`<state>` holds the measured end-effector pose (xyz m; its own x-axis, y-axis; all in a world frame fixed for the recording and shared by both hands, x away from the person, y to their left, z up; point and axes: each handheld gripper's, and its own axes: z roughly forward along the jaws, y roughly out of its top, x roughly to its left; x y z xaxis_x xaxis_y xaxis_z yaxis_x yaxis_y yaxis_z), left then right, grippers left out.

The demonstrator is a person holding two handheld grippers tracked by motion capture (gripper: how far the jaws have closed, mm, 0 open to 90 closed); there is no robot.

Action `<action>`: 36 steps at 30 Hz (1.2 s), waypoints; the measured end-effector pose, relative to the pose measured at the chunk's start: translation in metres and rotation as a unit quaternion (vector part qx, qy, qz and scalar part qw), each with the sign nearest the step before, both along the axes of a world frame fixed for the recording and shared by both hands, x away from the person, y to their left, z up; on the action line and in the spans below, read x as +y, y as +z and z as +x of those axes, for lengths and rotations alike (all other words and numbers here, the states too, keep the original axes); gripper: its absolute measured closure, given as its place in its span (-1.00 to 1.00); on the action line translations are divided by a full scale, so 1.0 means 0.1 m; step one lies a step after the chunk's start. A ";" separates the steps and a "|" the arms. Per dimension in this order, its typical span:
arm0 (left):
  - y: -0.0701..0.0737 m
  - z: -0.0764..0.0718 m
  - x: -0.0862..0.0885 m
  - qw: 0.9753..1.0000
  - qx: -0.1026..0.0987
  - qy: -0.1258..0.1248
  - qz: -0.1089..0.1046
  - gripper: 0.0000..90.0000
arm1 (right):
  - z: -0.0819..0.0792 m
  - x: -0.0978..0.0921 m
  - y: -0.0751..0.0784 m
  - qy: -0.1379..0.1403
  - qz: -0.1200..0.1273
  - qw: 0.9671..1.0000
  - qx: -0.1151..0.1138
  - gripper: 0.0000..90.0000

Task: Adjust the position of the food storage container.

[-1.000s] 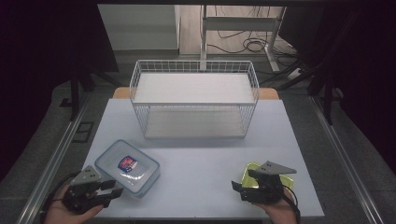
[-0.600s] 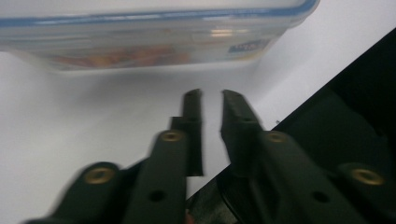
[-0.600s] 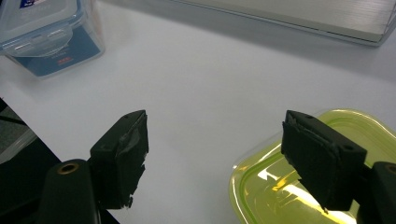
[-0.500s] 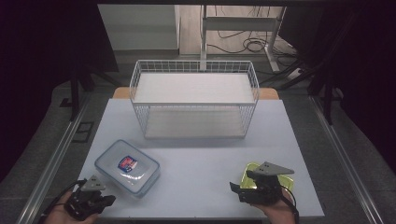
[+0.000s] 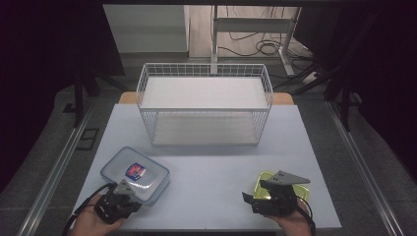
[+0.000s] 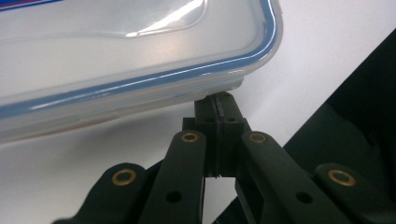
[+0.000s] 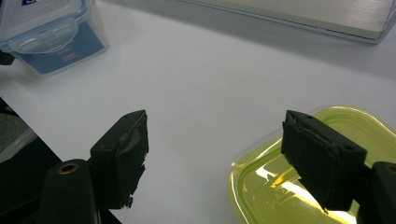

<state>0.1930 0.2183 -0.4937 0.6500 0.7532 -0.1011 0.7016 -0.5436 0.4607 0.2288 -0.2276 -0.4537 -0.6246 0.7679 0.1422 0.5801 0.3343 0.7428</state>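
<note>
Near the front-left corner of the desk (image 5: 206,177), I'm seeing my left claw (image 6: 218,100) come back up after dipping low half a second ago — it's now sitting tight against the near edge of the clear blue-rimmed container (image 5: 135,173), its jaws pressed together with nothing between them, tips just under the lid's lip. That reads to me as lining up to nudge or pry at that box rather than grasp it. On the other side, my right claw (image 7: 224,158) is hardly moving from where it was — it's hanging wide open just above the desk, one jaw over the yellow-green container (image 7: 308,172), the other over bare surface. Both hands are resting low at the desk's front edge, with the wire basket (image 5: 204,105) standing well apart at the back.
</note>
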 end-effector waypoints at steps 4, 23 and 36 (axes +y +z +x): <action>-0.01 0.08 -0.09 1.000 0.003 -0.001 -0.009 1.00 | 0.00 -0.01 0.01 -0.001 0.003 1.000 -0.001 -0.49; 0.05 0.20 -0.15 0.999 -0.004 0.012 -0.034 1.00 | 0.00 -0.02 0.03 -0.004 0.006 1.000 -0.002 -0.49; 0.34 0.16 0.82 0.989 -0.041 0.128 -0.059 1.00 | 0.09 -0.03 0.04 -0.012 0.007 1.000 -0.005 -0.49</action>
